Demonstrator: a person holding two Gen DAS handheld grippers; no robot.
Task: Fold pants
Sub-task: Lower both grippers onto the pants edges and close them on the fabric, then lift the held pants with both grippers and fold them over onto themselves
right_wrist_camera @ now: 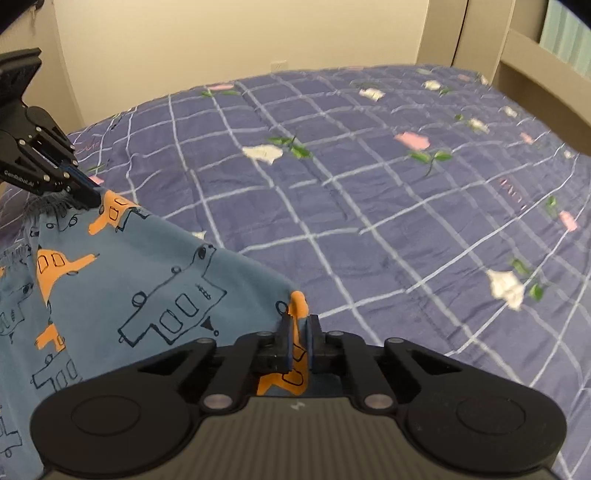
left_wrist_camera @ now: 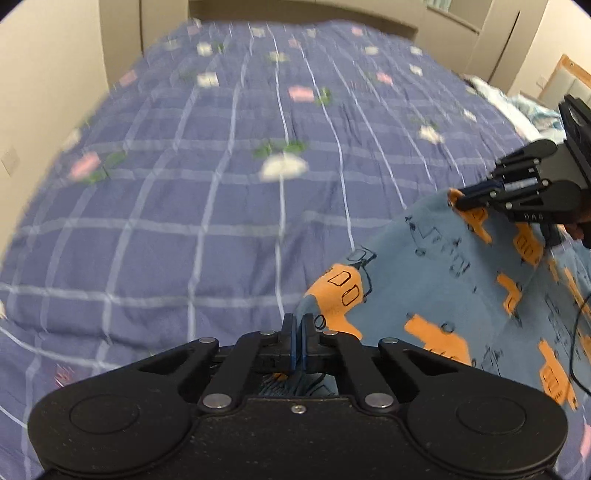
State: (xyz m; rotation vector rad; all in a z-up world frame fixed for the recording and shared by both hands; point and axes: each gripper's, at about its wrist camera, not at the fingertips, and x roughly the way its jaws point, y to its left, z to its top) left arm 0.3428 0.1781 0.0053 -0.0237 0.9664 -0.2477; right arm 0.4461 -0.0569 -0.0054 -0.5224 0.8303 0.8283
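Observation:
The pants (left_wrist_camera: 443, 277) are blue cloth printed with orange and outlined vehicles. They hang stretched between both grippers above the bed. In the left wrist view my left gripper (left_wrist_camera: 297, 321) is shut on one edge of the pants, with frayed blue cloth under its jaws. My right gripper (left_wrist_camera: 456, 197) pinches the far corner at the right. In the right wrist view my right gripper (right_wrist_camera: 299, 325) is shut on an orange-printed fold of the pants (right_wrist_camera: 147, 280). At the upper left my left gripper (right_wrist_camera: 90, 197) grips the other corner.
A purple quilt (left_wrist_camera: 221, 184) with a white grid and flower prints covers the bed (right_wrist_camera: 369, 184) below. Beige walls and a headboard (left_wrist_camera: 295, 11) ring the bed. Crumpled light bedding (left_wrist_camera: 517, 107) lies at the far right edge. A thin black cable (left_wrist_camera: 576, 332) hangs over the pants.

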